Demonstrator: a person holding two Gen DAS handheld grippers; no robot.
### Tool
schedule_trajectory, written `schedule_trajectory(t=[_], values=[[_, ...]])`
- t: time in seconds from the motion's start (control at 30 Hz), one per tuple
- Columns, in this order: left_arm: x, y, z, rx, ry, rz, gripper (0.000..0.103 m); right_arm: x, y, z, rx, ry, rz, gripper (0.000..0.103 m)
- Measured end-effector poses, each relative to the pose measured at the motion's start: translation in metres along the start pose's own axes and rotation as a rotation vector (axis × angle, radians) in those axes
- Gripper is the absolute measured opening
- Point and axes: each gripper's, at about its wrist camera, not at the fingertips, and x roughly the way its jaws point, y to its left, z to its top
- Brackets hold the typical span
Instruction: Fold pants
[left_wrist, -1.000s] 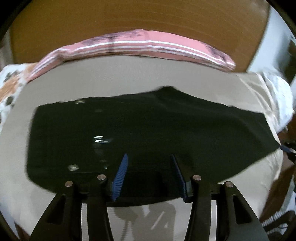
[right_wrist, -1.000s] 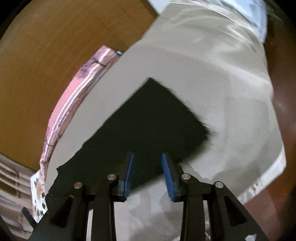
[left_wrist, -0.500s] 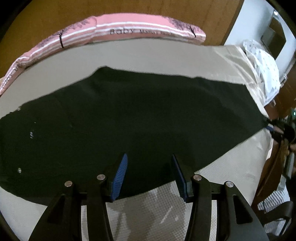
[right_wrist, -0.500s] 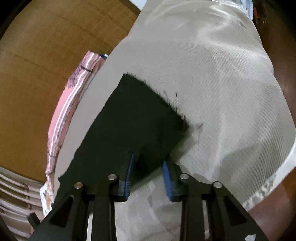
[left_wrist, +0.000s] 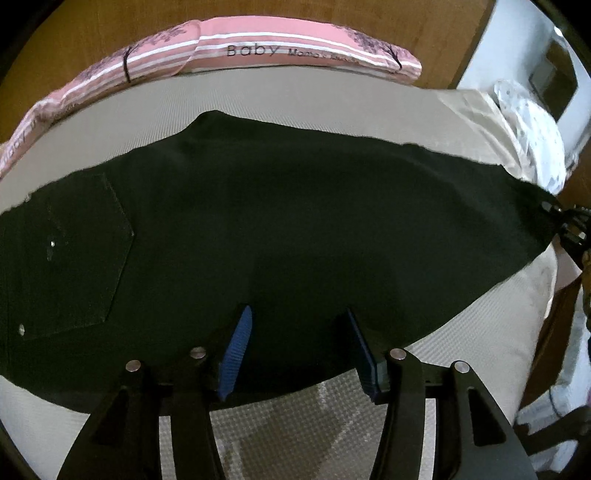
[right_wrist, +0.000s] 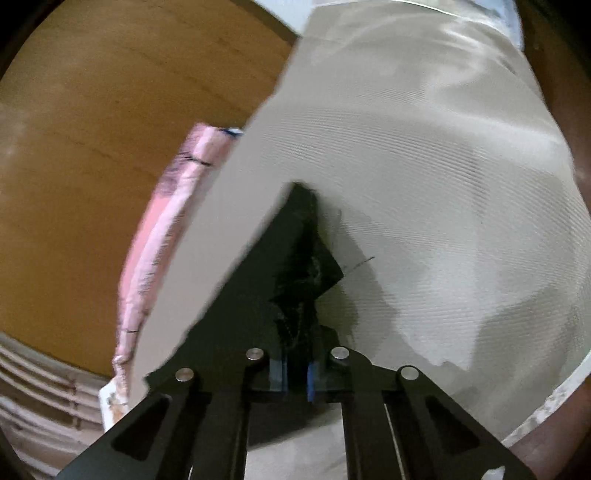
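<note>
Black pants (left_wrist: 280, 229) lie spread across a beige bed sheet (left_wrist: 295, 92), waist and back pocket at the left, leg end at the far right. My left gripper (left_wrist: 299, 350) is open and hovers over the near edge of the pants, holding nothing. My right gripper (right_wrist: 295, 376) is shut on the leg end of the pants (right_wrist: 295, 258) and lifts that bunched corner off the sheet (right_wrist: 424, 184). The right gripper also shows in the left wrist view (left_wrist: 569, 221), at the far right tip of the pants.
A pink striped pillow (left_wrist: 258, 48) lies along the bed's far edge against a wooden headboard (left_wrist: 92, 37). A white patterned cloth (left_wrist: 528, 122) lies at the far right corner. In the right wrist view the pink pillow (right_wrist: 166, 229) runs along the left, beside wood panelling (right_wrist: 92, 129).
My right gripper has closed on the leg end and raised it. My left gripper has moved closer over the pants and stays open.
</note>
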Motion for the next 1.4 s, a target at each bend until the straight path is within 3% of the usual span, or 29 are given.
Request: schedule_trajectory(t=[0.17,0.33,0.47,0.6,0.73,0.83,1.03,1.1,1.17,1.33,1.4], values=[[-0.019,0.034,0.002,-0.137,-0.043,-0.044,0.054,0.016,0.084,-0.013,-0.131,0.053,0.092,0.007],[-0.048,0.07,-0.004,-0.207,-0.111,-0.012,0.054,0.058,0.168,-0.048,-0.258,0.158,0.184,0.007],[-0.067,0.098,-0.014,-0.259,-0.154,0.014,0.054,0.103,0.231,-0.095,-0.357,0.272,0.244,0.007],[-0.076,0.122,-0.027,-0.314,-0.174,0.022,0.054,0.139,0.269,-0.155,-0.456,0.395,0.256,0.007],[-0.079,0.135,-0.035,-0.345,-0.179,0.014,0.054,0.159,0.28,-0.219,-0.561,0.507,0.228,0.008],[-0.081,0.137,-0.037,-0.347,-0.184,-0.007,0.054,0.166,0.28,-0.248,-0.619,0.548,0.197,0.008],[-0.08,0.134,-0.03,-0.327,-0.182,-0.056,0.054,0.171,0.276,-0.271,-0.686,0.599,0.156,0.011],[-0.079,0.133,-0.029,-0.333,-0.172,-0.082,0.054,0.172,0.275,-0.274,-0.694,0.593,0.148,0.017],[-0.078,0.132,-0.026,-0.34,-0.16,-0.115,0.054,0.168,0.276,-0.272,-0.695,0.606,0.164,0.035],[-0.071,0.128,-0.024,-0.359,-0.119,-0.171,0.054,0.142,0.278,-0.254,-0.677,0.548,0.21,0.043],[-0.067,0.126,-0.022,-0.377,-0.093,-0.213,0.054,0.126,0.273,-0.239,-0.66,0.482,0.2,0.044]])
